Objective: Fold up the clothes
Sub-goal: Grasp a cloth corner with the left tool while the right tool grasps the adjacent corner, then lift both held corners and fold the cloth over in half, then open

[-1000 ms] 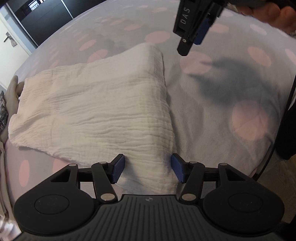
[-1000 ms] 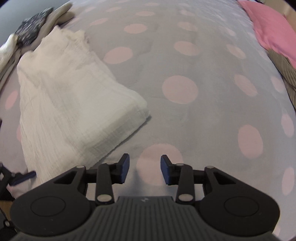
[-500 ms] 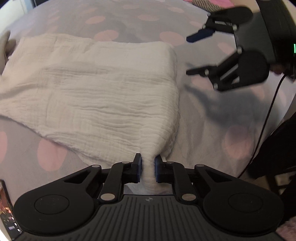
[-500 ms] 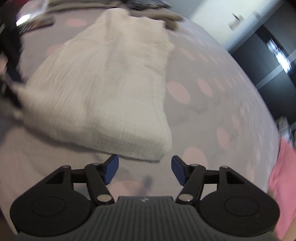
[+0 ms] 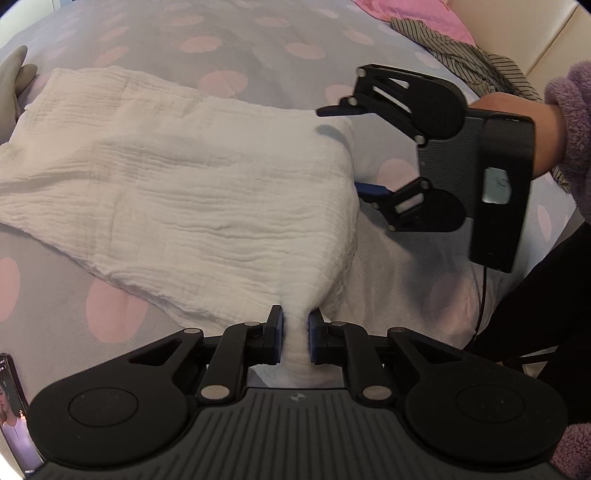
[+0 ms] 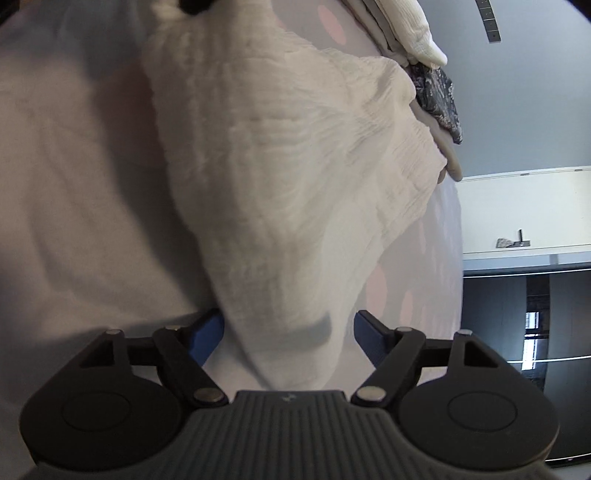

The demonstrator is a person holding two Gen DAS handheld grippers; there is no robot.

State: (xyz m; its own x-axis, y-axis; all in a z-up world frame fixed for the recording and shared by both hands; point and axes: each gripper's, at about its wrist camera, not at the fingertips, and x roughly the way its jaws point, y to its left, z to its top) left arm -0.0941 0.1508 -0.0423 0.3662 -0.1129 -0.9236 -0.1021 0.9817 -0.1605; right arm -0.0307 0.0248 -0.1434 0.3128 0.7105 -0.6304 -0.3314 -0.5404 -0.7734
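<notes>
cloth (image 5: 192,192) white, crinkled; left claw (image 5: 295,334) pinching corner, right claw (image 6: 288,332) opening, seemingly astride far corner.

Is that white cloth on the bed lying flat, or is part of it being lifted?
Mostly flat. The white cloth lies spread on the bedspread, but the left gripper pinches its near corner, drawing it into a peak.

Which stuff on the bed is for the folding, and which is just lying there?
For the folding:
- white cloth
- left gripper, shut on its near corner
- right gripper, opening around the far corner

Just lying there:
- striped garment
- pink pillow
- phone
- dark patterned fabric
</notes>
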